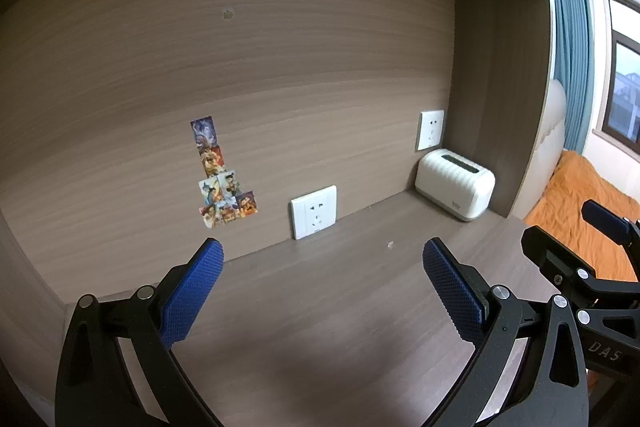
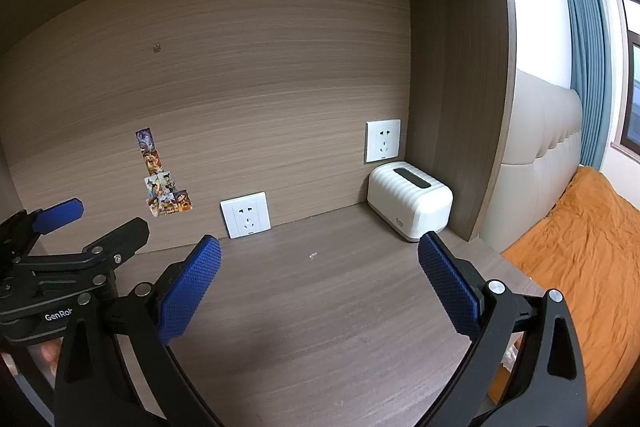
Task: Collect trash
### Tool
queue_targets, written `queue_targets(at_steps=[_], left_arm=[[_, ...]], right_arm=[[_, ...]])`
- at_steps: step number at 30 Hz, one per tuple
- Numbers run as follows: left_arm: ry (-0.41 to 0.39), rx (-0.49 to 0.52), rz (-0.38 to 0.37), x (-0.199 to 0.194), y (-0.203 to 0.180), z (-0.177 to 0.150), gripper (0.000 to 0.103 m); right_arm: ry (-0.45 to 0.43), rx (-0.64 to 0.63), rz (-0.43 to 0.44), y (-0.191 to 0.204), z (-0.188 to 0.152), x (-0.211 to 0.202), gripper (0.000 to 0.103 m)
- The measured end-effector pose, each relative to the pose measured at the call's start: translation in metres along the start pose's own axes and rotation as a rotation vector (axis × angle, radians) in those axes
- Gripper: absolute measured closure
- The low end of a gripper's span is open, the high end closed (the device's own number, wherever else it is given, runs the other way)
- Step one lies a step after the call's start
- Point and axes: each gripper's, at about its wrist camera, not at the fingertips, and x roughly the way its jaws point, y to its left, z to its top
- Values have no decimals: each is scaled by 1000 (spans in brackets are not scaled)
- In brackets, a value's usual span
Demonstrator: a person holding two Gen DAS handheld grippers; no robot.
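Note:
A tiny white scrap [image 1: 390,245] lies on the wooden desk [image 1: 320,307], ahead of both grippers; it also shows in the right wrist view [image 2: 312,255]. My left gripper [image 1: 322,255] is open and empty, held above the desk, its blue pads wide apart. My right gripper [image 2: 320,253] is open and empty too, beside the left one. The right gripper shows at the right edge of the left wrist view [image 1: 568,239]. The left gripper shows at the left edge of the right wrist view [image 2: 96,223].
A white ribbed tissue box [image 2: 410,201] stands in the desk's back right corner. Two white wall sockets [image 2: 246,214] [image 2: 383,140] and a cluster of picture stickers [image 2: 162,183] are on the back panel. A bed with an orange cover [image 2: 580,267] lies right of the desk.

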Motion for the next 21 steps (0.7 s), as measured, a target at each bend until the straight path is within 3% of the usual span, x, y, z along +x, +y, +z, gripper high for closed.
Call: queue_targets(at_steps=[21], left_arm=[[-8,18,-12,-12,-13,-5,5]], right_arm=[[13,30,-16,-7,-6,-10,5]])
